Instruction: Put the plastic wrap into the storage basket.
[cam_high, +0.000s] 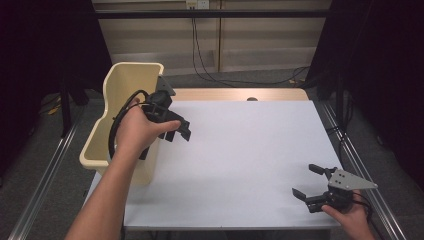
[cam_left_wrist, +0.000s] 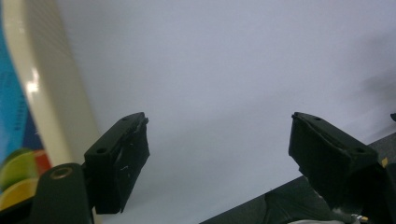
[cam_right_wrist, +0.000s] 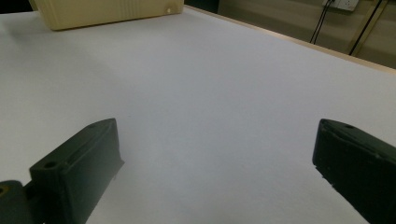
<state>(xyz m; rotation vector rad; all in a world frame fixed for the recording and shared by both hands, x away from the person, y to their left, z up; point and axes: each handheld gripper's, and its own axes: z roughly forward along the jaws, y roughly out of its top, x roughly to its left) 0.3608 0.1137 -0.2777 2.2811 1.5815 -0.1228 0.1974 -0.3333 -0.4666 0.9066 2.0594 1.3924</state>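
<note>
High view: left gripper hovers beside the cream bin, right gripper near-right on the worktop; both jaws released, empty; a careless swing could knock the bin.

two bare forearms without sleeves, each hand on a black two-jaw gripper: left gripper with blocky jaws, round screw holes and a looping black cable, right gripper topped by a grey three-cornered plate dotted with screws.

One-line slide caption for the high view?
Left gripper open beside cream bin; right gripper open, low over white table.
</note>
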